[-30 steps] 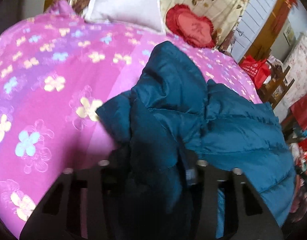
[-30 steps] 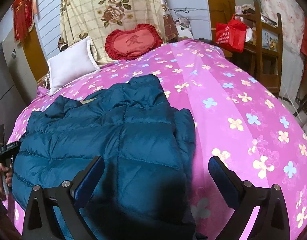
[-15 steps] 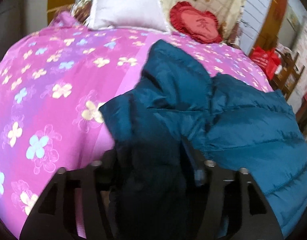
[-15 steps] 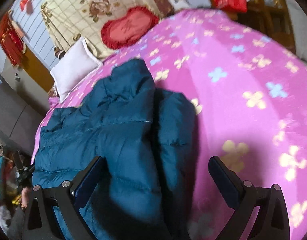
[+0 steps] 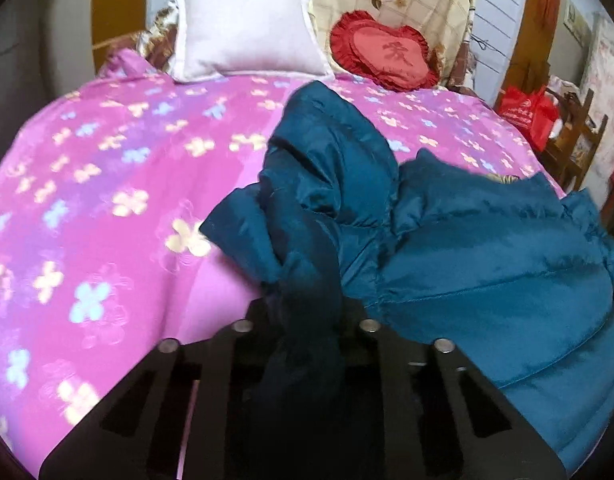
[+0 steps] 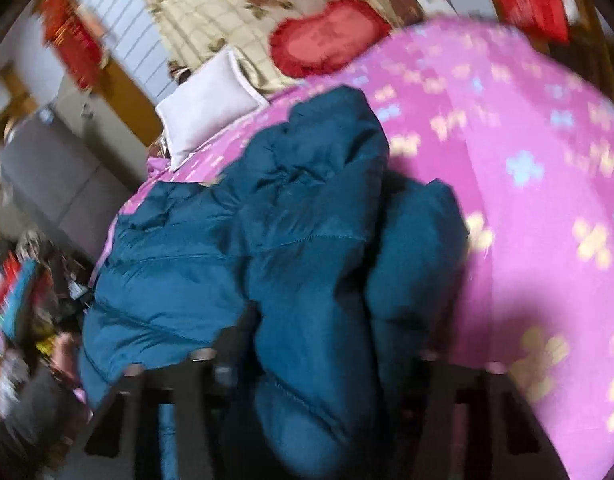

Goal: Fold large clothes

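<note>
We angle both grippers downward over the bed. Our left gripper has just clamped onto a dark fold of the teal puffer jacket; our right gripper has just closed around its bunched hem. The quilted jacket lies crumpled on the pink flowered bedspread.
</note>
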{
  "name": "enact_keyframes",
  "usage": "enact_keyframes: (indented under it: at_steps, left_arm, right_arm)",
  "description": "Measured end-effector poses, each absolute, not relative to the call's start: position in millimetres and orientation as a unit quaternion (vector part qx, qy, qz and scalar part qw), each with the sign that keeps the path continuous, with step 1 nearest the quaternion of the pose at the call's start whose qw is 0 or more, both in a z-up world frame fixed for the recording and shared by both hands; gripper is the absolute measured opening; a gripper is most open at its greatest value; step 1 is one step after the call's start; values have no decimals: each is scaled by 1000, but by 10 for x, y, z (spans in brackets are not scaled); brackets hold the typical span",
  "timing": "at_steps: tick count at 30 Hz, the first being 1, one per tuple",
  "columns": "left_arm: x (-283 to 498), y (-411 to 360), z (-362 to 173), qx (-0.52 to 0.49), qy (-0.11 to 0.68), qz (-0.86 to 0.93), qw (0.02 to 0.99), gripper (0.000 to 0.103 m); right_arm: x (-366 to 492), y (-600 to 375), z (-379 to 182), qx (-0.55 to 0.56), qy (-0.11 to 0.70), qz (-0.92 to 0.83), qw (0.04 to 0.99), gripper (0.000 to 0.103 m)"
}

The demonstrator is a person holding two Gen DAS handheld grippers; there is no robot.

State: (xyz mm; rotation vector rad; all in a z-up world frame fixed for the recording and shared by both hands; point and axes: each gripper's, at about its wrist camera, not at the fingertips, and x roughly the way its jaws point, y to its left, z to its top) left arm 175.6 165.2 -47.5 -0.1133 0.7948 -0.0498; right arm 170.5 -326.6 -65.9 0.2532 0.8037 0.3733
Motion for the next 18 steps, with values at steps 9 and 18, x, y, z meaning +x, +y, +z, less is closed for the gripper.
enact_keyframes:
  at_steps: [9,18]
  left_arm:
    - [1084,1558,339,-49,332,-47,941,14]
    - [510,1382,532,-64,323,-70,942,14]
  right_arm:
    - [1055,-3121,128,48,287,134,947,24]
    - [353,-3263,471,48,243,127,961,24]
